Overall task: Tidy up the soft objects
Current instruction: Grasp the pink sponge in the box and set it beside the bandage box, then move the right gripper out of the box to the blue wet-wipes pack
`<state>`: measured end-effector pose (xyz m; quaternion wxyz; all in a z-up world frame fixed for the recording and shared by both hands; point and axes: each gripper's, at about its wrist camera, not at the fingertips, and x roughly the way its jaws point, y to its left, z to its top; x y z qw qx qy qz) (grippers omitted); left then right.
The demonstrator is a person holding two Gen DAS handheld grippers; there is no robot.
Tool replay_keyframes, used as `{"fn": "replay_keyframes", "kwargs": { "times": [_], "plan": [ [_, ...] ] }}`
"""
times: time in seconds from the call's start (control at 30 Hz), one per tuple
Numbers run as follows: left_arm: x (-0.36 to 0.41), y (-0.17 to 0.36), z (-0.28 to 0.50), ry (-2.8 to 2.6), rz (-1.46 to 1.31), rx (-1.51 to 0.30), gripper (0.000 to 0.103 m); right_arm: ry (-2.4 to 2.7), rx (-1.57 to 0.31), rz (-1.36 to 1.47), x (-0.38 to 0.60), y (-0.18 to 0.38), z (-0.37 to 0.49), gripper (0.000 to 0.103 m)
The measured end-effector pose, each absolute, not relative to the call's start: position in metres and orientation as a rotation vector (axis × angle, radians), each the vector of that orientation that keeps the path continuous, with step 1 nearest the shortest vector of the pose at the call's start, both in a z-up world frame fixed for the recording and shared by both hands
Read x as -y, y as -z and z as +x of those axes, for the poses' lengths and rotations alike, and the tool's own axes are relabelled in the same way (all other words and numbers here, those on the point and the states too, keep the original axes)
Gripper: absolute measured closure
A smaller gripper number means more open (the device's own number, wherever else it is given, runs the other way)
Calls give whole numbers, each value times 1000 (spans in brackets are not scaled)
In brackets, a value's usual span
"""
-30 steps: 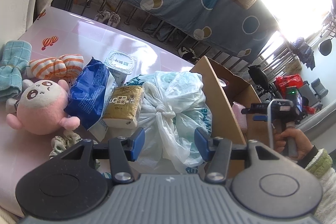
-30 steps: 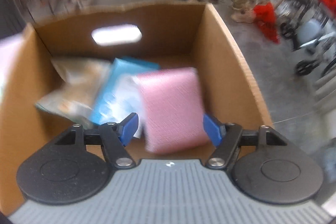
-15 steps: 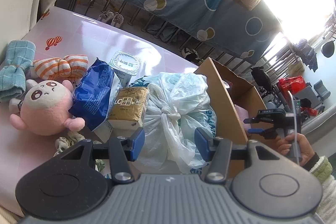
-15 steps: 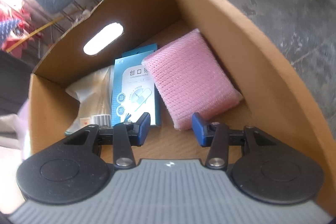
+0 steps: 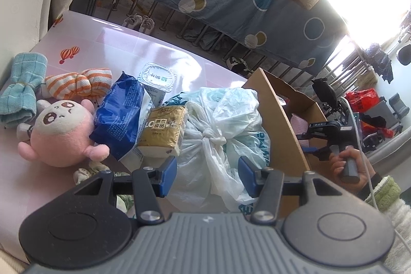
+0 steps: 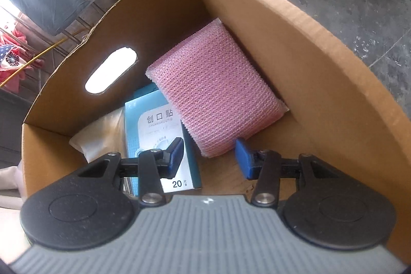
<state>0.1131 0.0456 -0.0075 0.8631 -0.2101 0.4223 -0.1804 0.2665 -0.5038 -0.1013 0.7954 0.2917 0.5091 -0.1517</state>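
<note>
Sponge: pink sponge [image 6: 215, 94] lies inside the cardboard box [image 6: 321, 84], tilted, far edge propped in the box's far right corner, leaning on the right wall.
Box contents: blue-and-white plaster packet [image 6: 159, 140] flat on the box floor, its right edge under the sponge; a pale wrapped item [image 6: 102, 135] to its left.
Right gripper [image 6: 209, 156]: above the box's near side, pointing down into it; jaws have just been closing, now part spread with nothing between them; sponge lies just beyond the tips, not pinched.
Left gripper [image 5: 207, 173]: above the table [image 5: 133, 43], jaws half spread, nothing pinched; a knotted white plastic bag [image 5: 218, 130] lies under and beyond the tips.
Box position: at the table's right edge, just beside the bag.
Soft things on table: pink plush toy [image 5: 61, 135] near the left edge; orange-striped cloth [image 5: 77, 84] and teal towel [image 5: 20, 89] behind it.
Other items: blue pouch [image 5: 120, 114], brown carton [image 5: 164, 127], foil-lidded cup [image 5: 158, 78], between plush toy and bag.
Hand [image 5: 352, 168]: holds the right gripper's handle, seen in the left view past the box.
</note>
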Motion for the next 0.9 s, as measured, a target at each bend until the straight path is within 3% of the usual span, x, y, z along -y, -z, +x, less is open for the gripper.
{"fn": "replay_keyframes", "kwargs": {
  "times": [0.17,0.53,0.9],
  "plan": [
    [-51,3,103,357,-403,-858,44,299,-1082,663,503,84,242,52],
    [-86,-6,50,221,-282,-794,35,-24,-901,668,445,-9,153,38],
    [-110,-12,8,146,-210,-747,28,-396,-1010,705,308,-12,160,35]
  ]
}}
